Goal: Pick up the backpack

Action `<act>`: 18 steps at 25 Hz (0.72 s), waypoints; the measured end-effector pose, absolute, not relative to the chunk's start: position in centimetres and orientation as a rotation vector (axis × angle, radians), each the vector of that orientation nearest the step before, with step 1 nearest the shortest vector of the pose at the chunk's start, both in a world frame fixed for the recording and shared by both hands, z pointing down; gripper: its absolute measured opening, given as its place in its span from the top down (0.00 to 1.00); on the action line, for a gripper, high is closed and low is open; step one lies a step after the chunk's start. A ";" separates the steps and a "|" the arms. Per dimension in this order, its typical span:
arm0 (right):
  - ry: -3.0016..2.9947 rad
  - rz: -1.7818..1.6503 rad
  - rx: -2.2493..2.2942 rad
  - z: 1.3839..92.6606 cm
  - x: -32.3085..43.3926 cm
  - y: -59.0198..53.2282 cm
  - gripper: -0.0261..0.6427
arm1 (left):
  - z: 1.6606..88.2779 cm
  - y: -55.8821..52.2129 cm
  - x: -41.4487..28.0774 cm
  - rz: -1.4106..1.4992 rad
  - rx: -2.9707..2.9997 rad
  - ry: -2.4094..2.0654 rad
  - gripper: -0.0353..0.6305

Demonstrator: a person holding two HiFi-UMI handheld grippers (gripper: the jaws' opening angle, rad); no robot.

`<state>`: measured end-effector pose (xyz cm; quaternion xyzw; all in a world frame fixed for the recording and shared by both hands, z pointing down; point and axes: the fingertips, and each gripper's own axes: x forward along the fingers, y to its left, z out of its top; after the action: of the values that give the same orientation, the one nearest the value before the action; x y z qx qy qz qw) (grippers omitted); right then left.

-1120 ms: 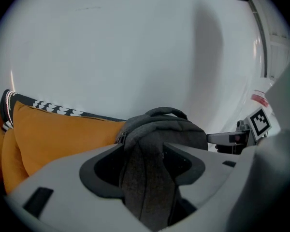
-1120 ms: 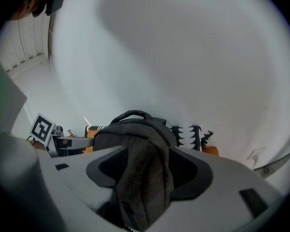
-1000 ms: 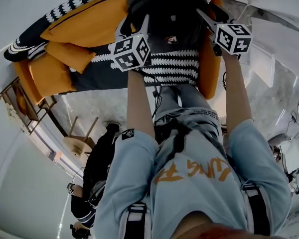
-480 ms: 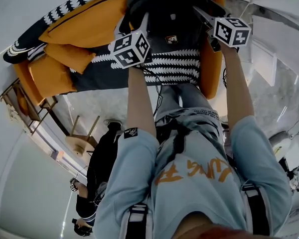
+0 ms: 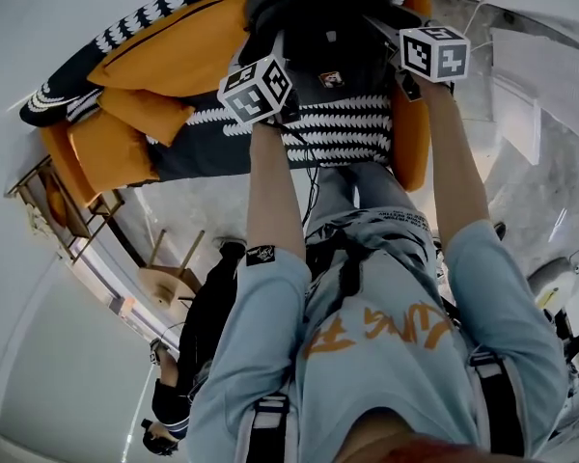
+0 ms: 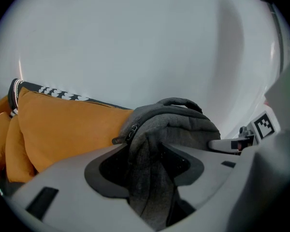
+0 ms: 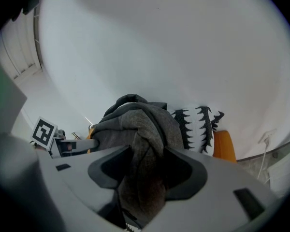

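Note:
A dark grey backpack (image 5: 318,22) stands on the seat of an orange sofa (image 5: 174,56), against its back. My left gripper (image 5: 267,39) grips the pack's left side and my right gripper (image 5: 378,22) its right side. In the left gripper view a fold of the backpack (image 6: 179,124) is bunched between the left gripper (image 6: 150,164) jaws, which have just been closing. In the right gripper view the backpack (image 7: 135,122) fabric is pinched the same way in the right gripper (image 7: 145,170), whose jaws have also just been closing. The pack's top handle (image 6: 179,102) stands free.
A black-and-white patterned throw (image 5: 338,128) covers the seat under the pack. Orange cushions (image 5: 145,114) lie to the left. A wooden stool (image 5: 169,280) and another person (image 5: 188,355) are on the floor at lower left. A white wall rises behind the sofa.
Both marker cubes have shifted a little up the picture toward the backpack, the right one more. The backpack stays on the sofa.

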<state>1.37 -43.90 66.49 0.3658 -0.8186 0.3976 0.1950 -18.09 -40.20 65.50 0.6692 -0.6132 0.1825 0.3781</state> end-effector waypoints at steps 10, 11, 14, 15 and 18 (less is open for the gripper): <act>-2.329 1.177 1.014 64.0 2.1 -36.1 0.72 | 62.9 -32.2 -16.8 0.350 1.689 -1.544 0.66; -2.330 1.181 1.016 63.6 2.2 -35.1 0.73 | 62.5 -31.1 -16.7 0.335 1.688 -1.546 0.66; -2.329 1.201 1.028 62.6 2.4 -32.1 0.75 | 61.3 -28.1 -16.4 0.315 1.705 -1.536 0.66; -2.326 1.209 1.033 62.4 2.5 -31.2 0.76 | 61.1 -27.2 -16.3 0.319 1.710 -1.531 0.66; -2.313 1.223 1.056 62.1 2.9 -29.0 0.77 | 60.8 -25.0 -15.9 0.326 1.721 -1.525 0.66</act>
<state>2.88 -28.99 62.14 0.3695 -0.8093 0.4278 0.1594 -15.87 -24.98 60.77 0.6799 -0.6022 0.1286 0.3983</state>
